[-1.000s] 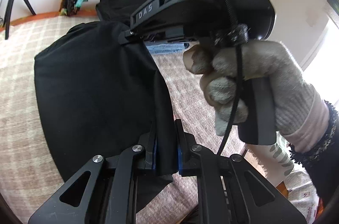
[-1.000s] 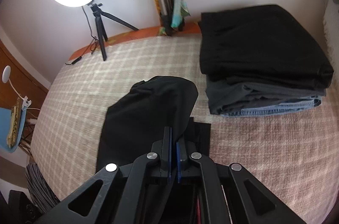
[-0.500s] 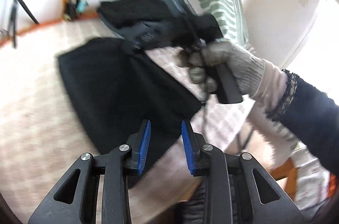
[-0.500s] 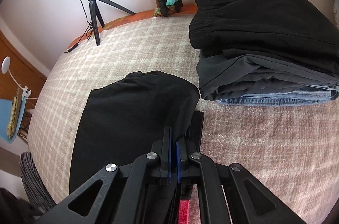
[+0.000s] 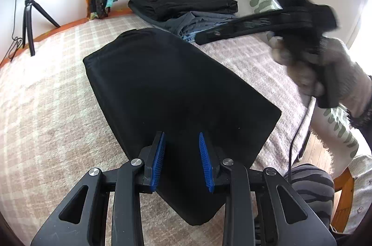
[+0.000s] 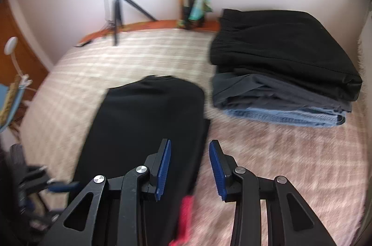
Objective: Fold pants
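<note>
Both tongs clear of the folded pants, nothing gripped.

My left gripper [image 5: 181,158] stood partly open and empty over the near end of the black pants [image 5: 176,92], whose long axis ran away from me across the bed [image 5: 46,106]. My right gripper [image 6: 189,167] was opening, empty, over their right edge, blurred, so contact I couldn't judge. Left sat nearer. No containers; a stack of folded clothes [image 6: 283,69] lay just beyond.

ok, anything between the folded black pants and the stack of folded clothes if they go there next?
Nothing visible. Only bare plaid blanket lies between the black pants and the stack. Both grippers have let go, jaws apart above the pants.
</note>
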The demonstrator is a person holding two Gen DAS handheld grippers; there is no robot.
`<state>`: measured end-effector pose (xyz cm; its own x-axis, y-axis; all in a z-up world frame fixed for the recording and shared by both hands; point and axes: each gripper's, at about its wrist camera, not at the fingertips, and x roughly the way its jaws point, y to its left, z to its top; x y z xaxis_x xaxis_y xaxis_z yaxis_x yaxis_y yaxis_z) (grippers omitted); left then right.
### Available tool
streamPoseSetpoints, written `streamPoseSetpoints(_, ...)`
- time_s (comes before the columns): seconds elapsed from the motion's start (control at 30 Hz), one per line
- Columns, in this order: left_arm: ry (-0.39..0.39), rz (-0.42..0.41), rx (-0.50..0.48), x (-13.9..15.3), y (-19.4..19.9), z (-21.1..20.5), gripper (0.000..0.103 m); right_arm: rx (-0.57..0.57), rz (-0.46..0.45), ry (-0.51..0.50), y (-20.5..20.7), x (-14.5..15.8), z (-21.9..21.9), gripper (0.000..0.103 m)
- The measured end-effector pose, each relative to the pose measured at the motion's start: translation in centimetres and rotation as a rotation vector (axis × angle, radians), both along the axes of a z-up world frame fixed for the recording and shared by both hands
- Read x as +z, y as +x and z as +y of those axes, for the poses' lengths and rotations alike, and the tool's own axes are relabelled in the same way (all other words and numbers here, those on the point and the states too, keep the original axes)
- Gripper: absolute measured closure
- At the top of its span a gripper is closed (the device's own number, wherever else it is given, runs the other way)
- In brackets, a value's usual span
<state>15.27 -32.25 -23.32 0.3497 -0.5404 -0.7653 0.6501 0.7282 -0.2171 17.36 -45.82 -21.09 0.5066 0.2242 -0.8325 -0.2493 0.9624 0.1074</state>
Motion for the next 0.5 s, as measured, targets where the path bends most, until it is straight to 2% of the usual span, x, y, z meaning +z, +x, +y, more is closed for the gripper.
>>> streamPoseSetpoints(0.17,0.011,0.012,-0.005,-0.7,0.1,-0.1,0.076,0.066,0.054,-0.005,-2.5,-1.4,1.2,0.069)
streamPoseSetpoints(0.27,0.009,0.019,-0.002,-1.1,0.2,-0.1,0.073,0.056,0.099,-0.032,-2.9,-3.2,1.3,0.069)
streamPoseSetpoints(0.4,0.006,0.041,0.016,-1.0,0.8,0.6,0.073,0.031,0.131,0.018,-3.2,-4.7,0.3,0.069)
streamPoseSetpoints(0.47,0.010,0.054,0.034,-0.7,1.2,1.1,0.071,0.025,0.136,0.032,-3.1,-4.8,0.0,0.064)
streamPoseSetpoints(0.5,0.009,0.058,0.039,-0.5,1.5,1.4,0.067,0.019,0.139,0.027,-3.1,-4.9,0.0,0.058)
